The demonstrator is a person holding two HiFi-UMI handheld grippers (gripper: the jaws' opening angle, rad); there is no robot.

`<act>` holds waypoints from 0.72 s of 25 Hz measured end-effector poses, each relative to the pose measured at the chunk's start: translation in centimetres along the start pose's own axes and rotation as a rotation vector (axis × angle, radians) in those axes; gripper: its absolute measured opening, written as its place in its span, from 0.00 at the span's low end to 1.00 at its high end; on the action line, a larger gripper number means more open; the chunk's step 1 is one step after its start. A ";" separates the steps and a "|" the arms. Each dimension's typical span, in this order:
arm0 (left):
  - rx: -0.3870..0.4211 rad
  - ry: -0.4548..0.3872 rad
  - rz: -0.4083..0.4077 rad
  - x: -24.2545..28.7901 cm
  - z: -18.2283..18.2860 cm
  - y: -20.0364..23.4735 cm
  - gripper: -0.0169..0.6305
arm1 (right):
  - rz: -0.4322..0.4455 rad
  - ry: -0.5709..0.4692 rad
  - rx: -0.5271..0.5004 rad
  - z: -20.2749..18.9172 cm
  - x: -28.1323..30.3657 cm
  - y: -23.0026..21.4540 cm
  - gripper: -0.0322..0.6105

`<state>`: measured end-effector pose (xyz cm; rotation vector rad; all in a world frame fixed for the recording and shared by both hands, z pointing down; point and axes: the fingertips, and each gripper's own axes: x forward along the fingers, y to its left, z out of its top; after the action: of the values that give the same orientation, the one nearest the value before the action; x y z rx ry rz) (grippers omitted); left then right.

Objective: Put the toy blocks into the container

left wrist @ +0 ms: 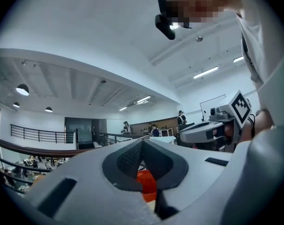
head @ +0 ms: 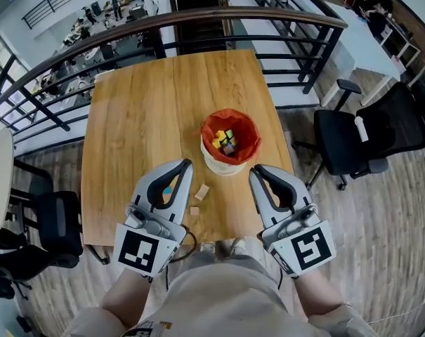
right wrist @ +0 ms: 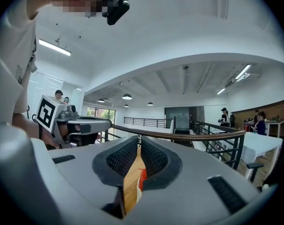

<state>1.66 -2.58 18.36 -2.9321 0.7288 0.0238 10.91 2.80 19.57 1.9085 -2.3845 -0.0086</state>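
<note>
A white container with a red liner [head: 230,142] stands on the wooden table [head: 149,111], with several coloured blocks [head: 226,141] inside it. Two small wooden blocks [head: 201,192] [head: 194,210] lie on the table in front of it, and a blue piece [head: 169,188] shows under the left gripper. My left gripper [head: 187,164] [left wrist: 142,144] is held level near the table's front edge, left of the container, shut and empty. My right gripper [head: 255,168] [right wrist: 138,144] hangs right of the container, shut with nothing between its pads. Both gripper views catch the red liner [left wrist: 146,182] [right wrist: 142,179] past the jaws.
A dark railing with a wooden handrail [head: 198,20] runs behind the table over a drop to a lower floor. A black office chair [head: 374,132] stands to the right, another chair [head: 57,223] to the left. The person's body is at the table's front edge.
</note>
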 end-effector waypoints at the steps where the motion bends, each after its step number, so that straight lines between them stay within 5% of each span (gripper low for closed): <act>1: 0.002 0.010 -0.001 -0.3 -0.3 -0.4 0.05 | 0.007 0.007 0.001 -0.3 -0.2 0.4 0.10; 18: -0.084 0.083 0.017 -3.5 -3.7 -1.7 0.05 | 0.045 0.087 0.015 -3.1 -1.8 3.0 0.10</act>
<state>-0.69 0.09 22.42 -3.0225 0.7830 -0.0679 8.63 5.40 22.76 1.8210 -2.3766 0.0942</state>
